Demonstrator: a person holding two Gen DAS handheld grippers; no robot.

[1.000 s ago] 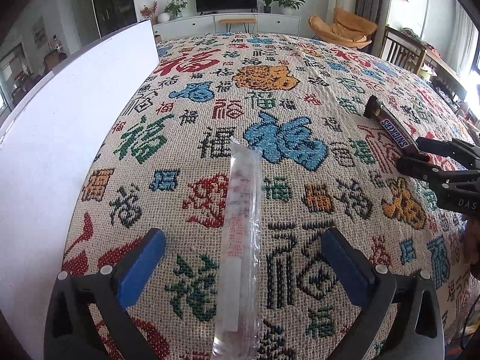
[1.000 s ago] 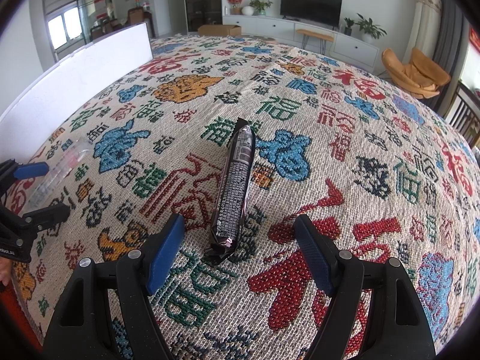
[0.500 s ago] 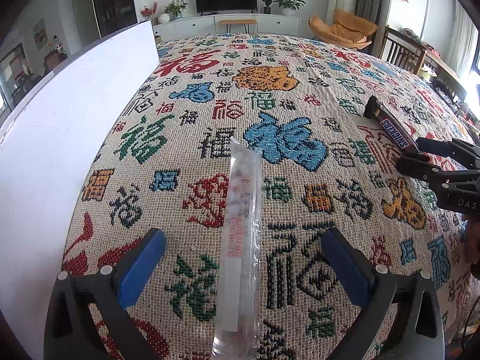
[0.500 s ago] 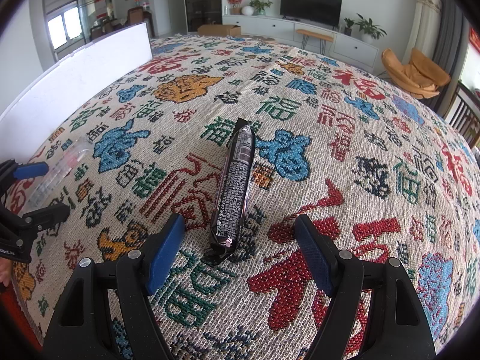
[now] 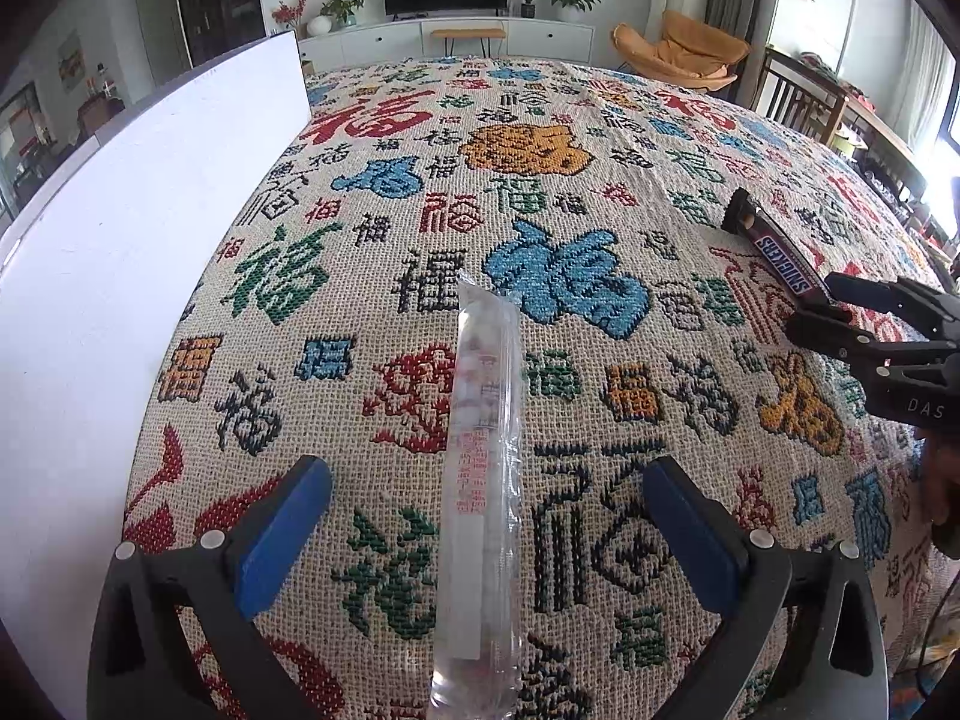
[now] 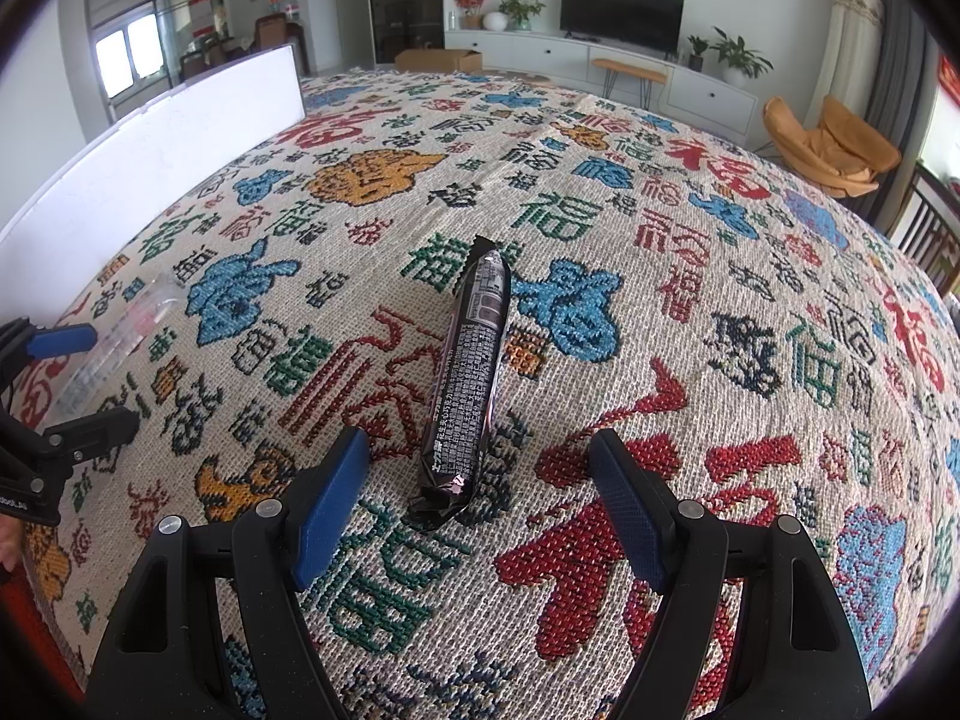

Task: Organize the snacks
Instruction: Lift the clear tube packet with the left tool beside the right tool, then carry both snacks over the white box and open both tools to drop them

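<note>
On the patterned surface [image 5: 540, 120], a clear snack packet [image 5: 480, 468] lay between the released left gripper [image 5: 486, 534] jaws. The dark snack bar [image 6: 465, 387] lay before the released right gripper [image 6: 480, 504]. Neither was picked up yet, so sorting seemed barely begun.

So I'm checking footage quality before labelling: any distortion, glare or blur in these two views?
Left wrist view: strong fisheye bulge of the tablecloth, window glare at the right edge, clear snack tube sharp. Right wrist view: same bulge, dark corner vignetting, white board overexposed, dark snack bar crisp.
</note>
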